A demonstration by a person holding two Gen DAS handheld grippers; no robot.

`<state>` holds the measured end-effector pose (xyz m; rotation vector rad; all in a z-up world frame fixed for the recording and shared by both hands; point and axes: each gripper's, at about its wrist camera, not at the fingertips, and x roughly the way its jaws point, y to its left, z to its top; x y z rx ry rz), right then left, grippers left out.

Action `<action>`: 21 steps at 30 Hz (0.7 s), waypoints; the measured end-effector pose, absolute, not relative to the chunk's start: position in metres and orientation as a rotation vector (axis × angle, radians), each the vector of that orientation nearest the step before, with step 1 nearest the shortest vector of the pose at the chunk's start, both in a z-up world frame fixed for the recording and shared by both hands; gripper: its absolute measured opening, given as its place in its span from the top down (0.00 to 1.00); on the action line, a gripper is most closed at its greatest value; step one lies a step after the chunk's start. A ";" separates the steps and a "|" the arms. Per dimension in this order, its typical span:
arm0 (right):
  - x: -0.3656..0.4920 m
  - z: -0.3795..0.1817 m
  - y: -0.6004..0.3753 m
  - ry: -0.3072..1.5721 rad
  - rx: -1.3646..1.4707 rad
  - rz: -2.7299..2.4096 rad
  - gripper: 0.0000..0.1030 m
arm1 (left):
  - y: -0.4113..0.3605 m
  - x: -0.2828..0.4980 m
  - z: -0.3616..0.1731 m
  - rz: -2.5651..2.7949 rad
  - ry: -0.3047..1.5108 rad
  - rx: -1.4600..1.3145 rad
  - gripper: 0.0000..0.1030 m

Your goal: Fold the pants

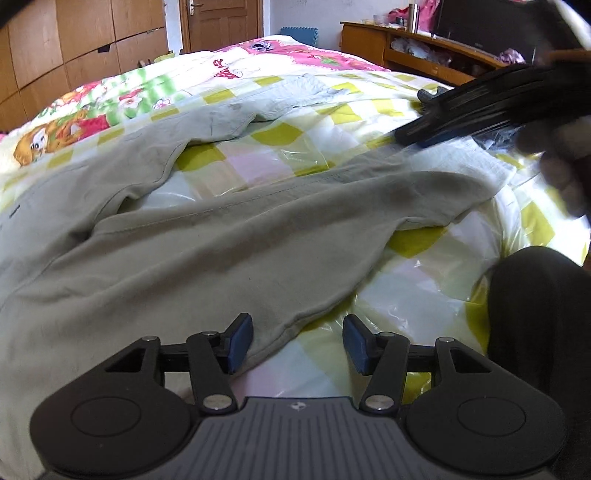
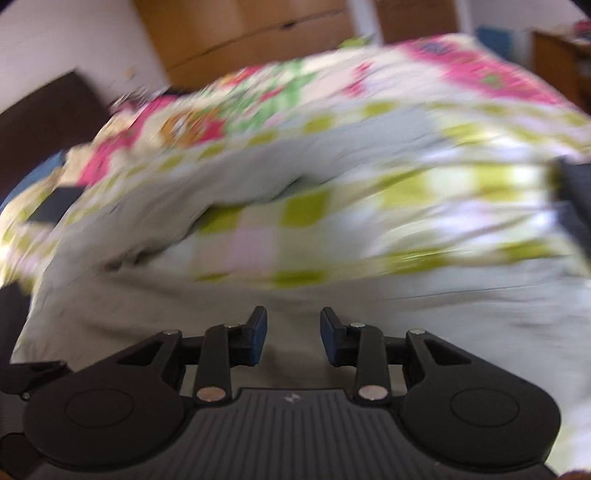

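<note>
Two claws [image 1: 297,341] [image 2: 293,334] open; one pants [image 1: 207,243] flat.

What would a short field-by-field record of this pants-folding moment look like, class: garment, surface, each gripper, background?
garment: grey-green pants, spread out, both legs apart, not yet folded
surface: bed with checked yellow-green quilt, cartoon print farther back
left gripper: open, a hem edge of the pants lies between the pads, not pinched
right gripper: open above the fabric, nothing between the pads; its view is blurred
background: wooden wardrobe, door, wooden shelf unit
</note>
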<state>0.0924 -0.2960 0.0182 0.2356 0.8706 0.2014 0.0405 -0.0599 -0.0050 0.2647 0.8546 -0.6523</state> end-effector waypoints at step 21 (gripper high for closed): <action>0.146 -0.007 -0.232 0.995 0.061 0.120 0.69 | 0.092 0.036 -0.003 -0.293 0.915 0.174 0.32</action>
